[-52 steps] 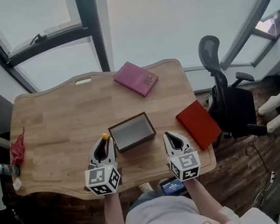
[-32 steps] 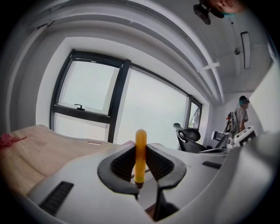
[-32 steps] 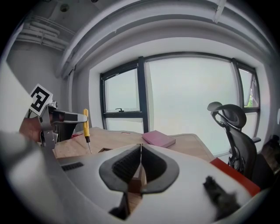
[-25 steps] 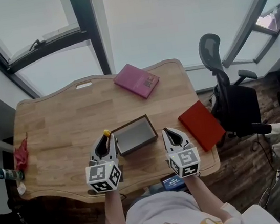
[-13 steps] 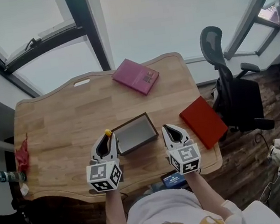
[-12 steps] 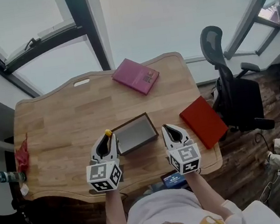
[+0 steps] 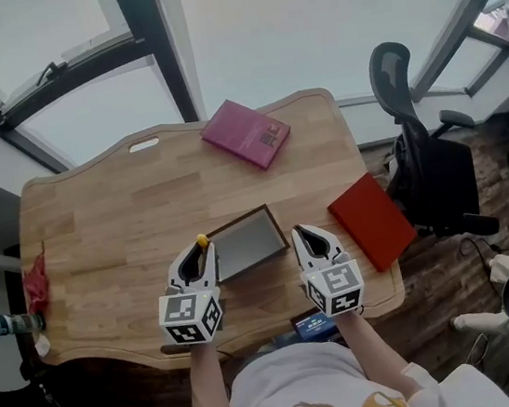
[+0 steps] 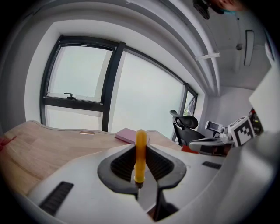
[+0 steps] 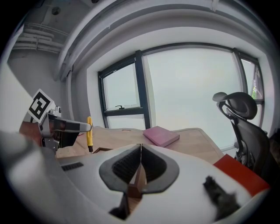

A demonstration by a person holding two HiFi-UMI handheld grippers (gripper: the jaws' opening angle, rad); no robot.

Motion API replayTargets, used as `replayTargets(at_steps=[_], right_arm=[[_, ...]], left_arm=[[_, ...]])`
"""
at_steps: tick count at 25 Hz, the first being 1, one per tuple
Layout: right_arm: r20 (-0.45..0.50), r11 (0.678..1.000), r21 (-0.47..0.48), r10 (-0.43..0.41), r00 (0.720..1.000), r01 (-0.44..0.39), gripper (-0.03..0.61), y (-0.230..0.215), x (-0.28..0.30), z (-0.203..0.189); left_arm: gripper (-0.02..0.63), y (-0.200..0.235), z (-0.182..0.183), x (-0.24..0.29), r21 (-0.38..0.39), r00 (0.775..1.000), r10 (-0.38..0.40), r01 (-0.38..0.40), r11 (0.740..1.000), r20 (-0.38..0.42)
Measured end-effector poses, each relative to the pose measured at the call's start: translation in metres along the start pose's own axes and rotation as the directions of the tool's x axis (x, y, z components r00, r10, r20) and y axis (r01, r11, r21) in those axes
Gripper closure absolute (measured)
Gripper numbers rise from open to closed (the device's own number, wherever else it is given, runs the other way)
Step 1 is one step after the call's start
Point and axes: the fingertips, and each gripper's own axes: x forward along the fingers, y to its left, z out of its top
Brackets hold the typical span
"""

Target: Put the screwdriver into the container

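L gripper (image 7: 196,253) was clamped on the yellow screwdriver (image 8: 140,154), long axis upright w/ handle up, the container (image 7: 249,242) just beside at its 3 o'clock, so L was nearer; R gripper (image 7: 303,238) was closed, empty, at container's 3 o'clock.

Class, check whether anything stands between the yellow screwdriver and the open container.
Nothing visible does. The left gripper holds the screwdriver upright just beside the container's left corner, and the container's top is uncovered.

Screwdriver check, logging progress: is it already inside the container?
No, the screwdriver is clamped upright in the left gripper, not resting in the container.
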Motion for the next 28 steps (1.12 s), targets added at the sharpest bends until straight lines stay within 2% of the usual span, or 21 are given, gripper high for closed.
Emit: replayTargets(at_steps=[12, 21, 28], right_arm=[[-0.029, 1.0, 0.026, -0.014, 0.999, 0.015, 0.546, -0.01, 0.016, -0.011], [-0.052, 0.999, 0.049, -0.017, 0.998, 0.02, 0.546, -0.011, 0.026, -0.018], [-0.071, 0.998, 0.066, -0.02, 0.997, 0.024, 0.546, -0.014, 0.032, -0.022]], left_arm=[[0.537, -0.004, -0.02, 0.028, 0.048, 0.992, -0.069, 0.074, 0.996, -0.101], [0.537, -0.005, -0.042, 0.038, 0.049, 0.971, -0.122, 0.135, 0.99, -0.206], [0.537, -0.008, -0.05, 0.048, 0.044, 0.955, -0.158, 0.174, 0.984, -0.252]])
